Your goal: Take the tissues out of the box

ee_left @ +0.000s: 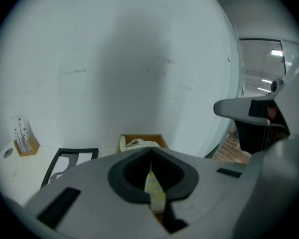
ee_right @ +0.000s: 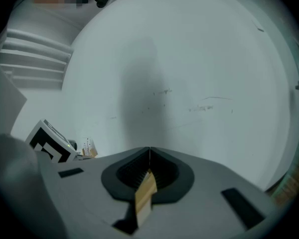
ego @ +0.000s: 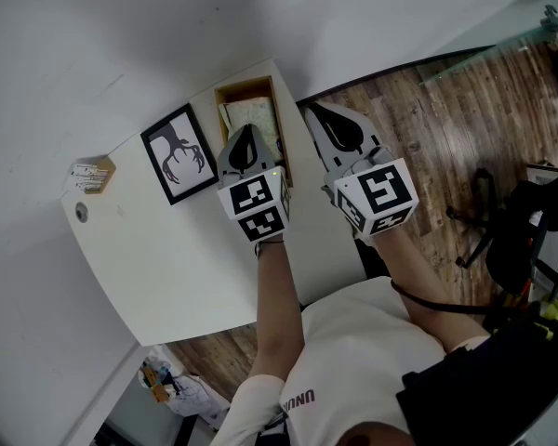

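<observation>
An open wooden box (ego: 245, 88) stands at the white table's far edge against the wall, with pale patterned tissues (ego: 249, 115) inside. My left gripper (ego: 248, 128) hovers over the box, shut, and a strip of yellowish tissue (ee_left: 155, 193) is pinched between its jaws. Past them, the left gripper view shows the box (ee_left: 139, 137) and its tissues (ee_left: 137, 143). My right gripper (ego: 310, 110) sits at the box's right side, shut. A strip of light wood (ee_right: 144, 193), which looks like the box wall, lies between its jaws.
A black picture frame (ego: 179, 153) lies left of the box. A small card holder (ego: 93, 175) stands near the wall at the table's (ego: 167, 258) left end. Right of the table is wooden floor with a chair base (ego: 484, 221).
</observation>
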Available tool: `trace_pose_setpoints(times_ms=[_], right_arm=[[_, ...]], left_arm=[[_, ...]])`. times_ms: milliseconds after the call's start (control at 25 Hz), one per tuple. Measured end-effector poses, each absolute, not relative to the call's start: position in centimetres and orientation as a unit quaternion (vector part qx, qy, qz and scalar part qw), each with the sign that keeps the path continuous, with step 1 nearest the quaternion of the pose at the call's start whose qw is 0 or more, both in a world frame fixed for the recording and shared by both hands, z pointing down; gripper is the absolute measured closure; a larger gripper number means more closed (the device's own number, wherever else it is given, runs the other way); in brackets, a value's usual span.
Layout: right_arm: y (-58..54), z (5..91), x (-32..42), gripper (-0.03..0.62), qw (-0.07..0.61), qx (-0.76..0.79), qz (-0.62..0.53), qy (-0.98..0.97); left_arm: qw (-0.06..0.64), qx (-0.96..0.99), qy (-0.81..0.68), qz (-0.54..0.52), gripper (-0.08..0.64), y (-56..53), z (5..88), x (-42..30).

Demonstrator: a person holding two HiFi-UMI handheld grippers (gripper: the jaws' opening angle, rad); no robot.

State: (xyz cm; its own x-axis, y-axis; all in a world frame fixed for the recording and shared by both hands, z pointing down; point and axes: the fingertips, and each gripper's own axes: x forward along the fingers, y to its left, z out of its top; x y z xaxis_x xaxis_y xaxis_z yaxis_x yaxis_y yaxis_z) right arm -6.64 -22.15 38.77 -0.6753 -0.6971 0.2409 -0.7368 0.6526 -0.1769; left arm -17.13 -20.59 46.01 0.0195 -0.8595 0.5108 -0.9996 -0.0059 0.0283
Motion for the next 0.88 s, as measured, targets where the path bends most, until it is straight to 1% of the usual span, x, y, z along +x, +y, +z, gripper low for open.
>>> trace_pose_setpoints(times_ms=[880], right_arm=[[-21.6, 38.0, -6.8, 0.572, 0.073, 0.393, 0.12, -0.909]], left_arm=[[0.18, 0.691, -0.681, 0.159, 0.549, -20.1, 44.0, -17.2]])
